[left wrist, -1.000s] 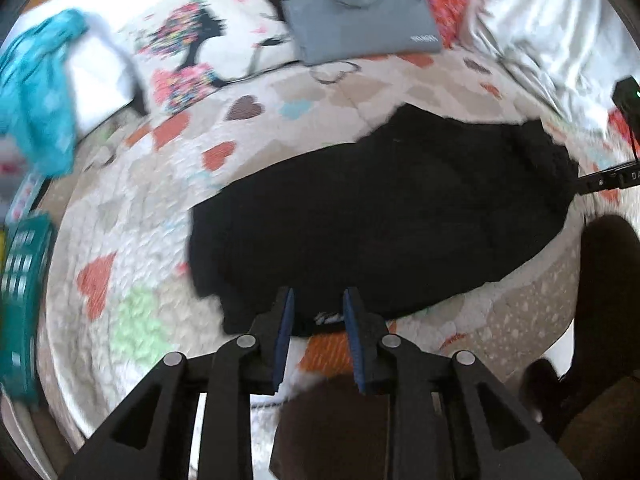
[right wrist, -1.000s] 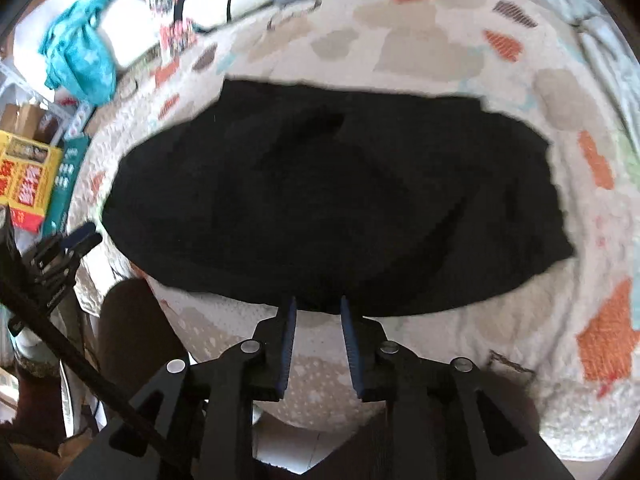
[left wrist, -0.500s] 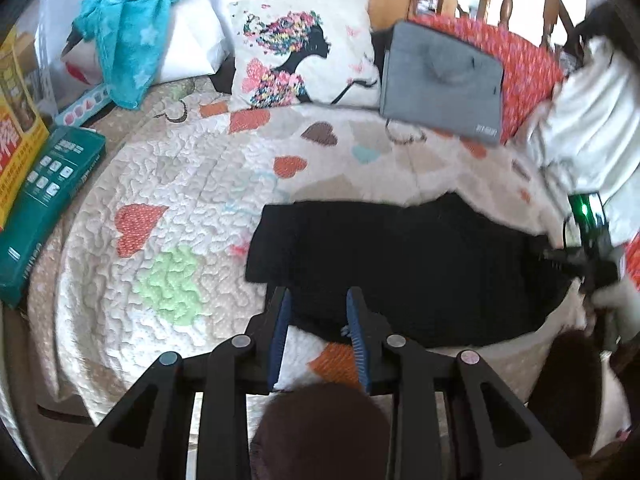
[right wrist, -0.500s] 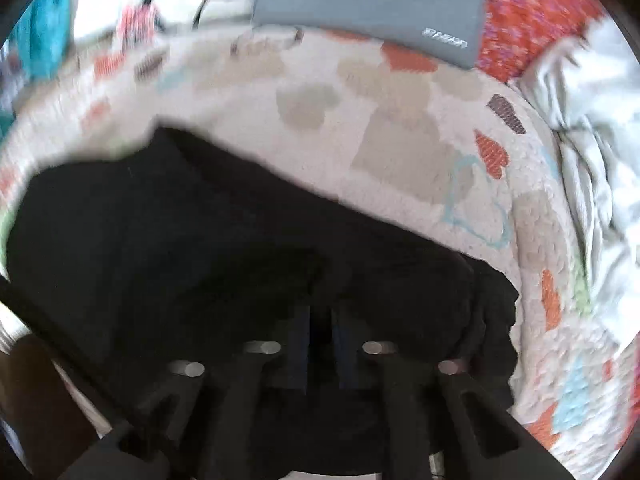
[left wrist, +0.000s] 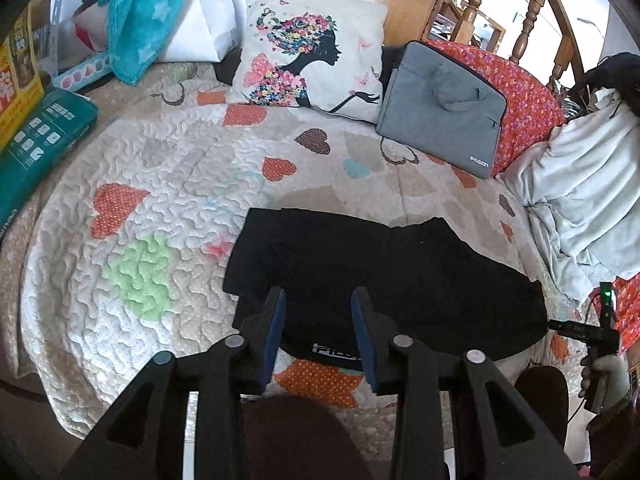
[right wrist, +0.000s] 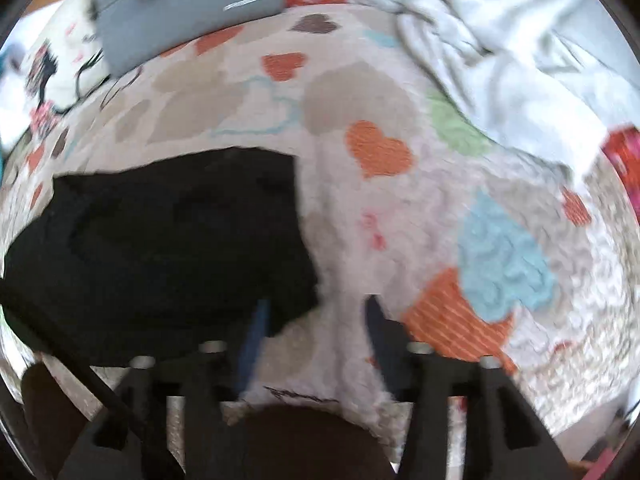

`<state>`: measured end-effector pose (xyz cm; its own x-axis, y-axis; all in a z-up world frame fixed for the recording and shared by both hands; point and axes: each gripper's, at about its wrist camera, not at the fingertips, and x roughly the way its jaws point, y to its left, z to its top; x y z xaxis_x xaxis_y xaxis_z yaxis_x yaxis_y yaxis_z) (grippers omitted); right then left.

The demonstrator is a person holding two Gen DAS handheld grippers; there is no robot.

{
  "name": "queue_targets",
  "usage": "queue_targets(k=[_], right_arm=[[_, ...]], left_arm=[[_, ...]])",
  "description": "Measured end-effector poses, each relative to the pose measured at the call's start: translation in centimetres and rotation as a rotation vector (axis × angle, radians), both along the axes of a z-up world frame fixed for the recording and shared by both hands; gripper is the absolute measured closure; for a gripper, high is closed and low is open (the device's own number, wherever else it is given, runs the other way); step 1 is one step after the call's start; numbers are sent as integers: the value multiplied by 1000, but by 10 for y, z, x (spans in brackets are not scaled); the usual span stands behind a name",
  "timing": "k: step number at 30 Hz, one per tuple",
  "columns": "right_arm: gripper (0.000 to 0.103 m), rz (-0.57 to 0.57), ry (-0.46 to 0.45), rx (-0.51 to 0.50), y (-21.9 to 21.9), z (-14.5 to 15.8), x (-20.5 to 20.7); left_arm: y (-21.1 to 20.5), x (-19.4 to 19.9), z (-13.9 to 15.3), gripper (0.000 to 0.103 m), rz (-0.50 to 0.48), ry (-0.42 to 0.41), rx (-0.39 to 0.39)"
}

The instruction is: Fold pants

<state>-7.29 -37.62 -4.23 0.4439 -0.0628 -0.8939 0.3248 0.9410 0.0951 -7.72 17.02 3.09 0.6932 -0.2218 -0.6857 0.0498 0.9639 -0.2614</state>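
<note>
The black pants [left wrist: 384, 280] lie folded flat on the heart-patterned quilt [left wrist: 160, 208], near its front edge. My left gripper [left wrist: 318, 304] is open and empty, held above the pants' front edge, with a white logo showing between the blue pads. The right gripper [right wrist: 316, 312] is open and empty over the quilt, just right of the pants' right end [right wrist: 160, 248]; this view is blurred. The right gripper also shows at the far right of the left wrist view [left wrist: 592, 332].
A printed pillow [left wrist: 312, 68], a grey laptop bag [left wrist: 444, 108], a red floral cushion [left wrist: 528, 100] and a teal blanket [left wrist: 144, 12] sit at the back. A white sheet [left wrist: 580, 200] is bunched at the right. Boxes [left wrist: 36, 140] stand at the left.
Both grippers have pulled back and up from the pants. The right gripper has opened and swung to the right, off the pants and over the quilt.
</note>
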Motion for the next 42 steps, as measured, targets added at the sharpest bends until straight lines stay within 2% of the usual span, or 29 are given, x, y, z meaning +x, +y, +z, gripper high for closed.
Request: queue_targets(k=[3,5,8,10,12,13,14,15,17,21,25,26,27,29,31,34,36,38,40,42], right_arm=[[38,-114,-10,-82,-12,12,-7],[38,-132,-80,-49,-15,25,-7],[40,53,-186,16,10,43,15],[40,170,-194,-23,35,42,43],[42,216,-152,-44,50,31,65],[51,237,-99,-37,53,20,79],[86,255,-46,-19,55,10,90],[86,257,-33,-19,55,7,93],[86,253,-78,-29,52,18,95],[87,176,-117,-61,37,24,98],[82,123,-64,-91,30,3,101],[69,110,-59,-108,30,1,100],[51,86,-58,-128,27,1,96],[35,32,-50,-117,14,3,90],[35,-35,-42,-63,-4,10,79],[35,-133,-97,-67,-18,35,58],[34,-152,-144,-93,-13,54,51],[34,-84,-189,-78,5,69,57],[34,38,-222,-5,36,77,71],[34,158,-219,63,71,74,88]], left_arm=[[5,-2,0,65,14,7,-13],[6,-2,-1,65,18,12,-26],[3,-2,2,65,18,7,-39],[0,-3,5,65,21,1,-45],[-1,-5,9,65,24,-4,-53],[0,-7,11,65,32,-7,-51],[2,-8,13,65,41,-10,-49],[5,-10,15,64,51,-13,-51],[13,-11,16,63,67,-15,-55],[31,-6,8,62,123,6,-107],[35,-6,-4,62,150,31,-132],[36,-5,-7,62,150,36,-131],[37,-5,-9,62,152,42,-133],[42,-4,-13,62,164,48,-144],[48,-4,-15,61,175,44,-165],[56,3,-23,58,187,64,-198],[58,16,-27,58,177,80,-227],[56,34,-30,57,153,87,-236],[55,59,-41,57,157,112,-236],[55,79,-55,57,155,143,-256]])
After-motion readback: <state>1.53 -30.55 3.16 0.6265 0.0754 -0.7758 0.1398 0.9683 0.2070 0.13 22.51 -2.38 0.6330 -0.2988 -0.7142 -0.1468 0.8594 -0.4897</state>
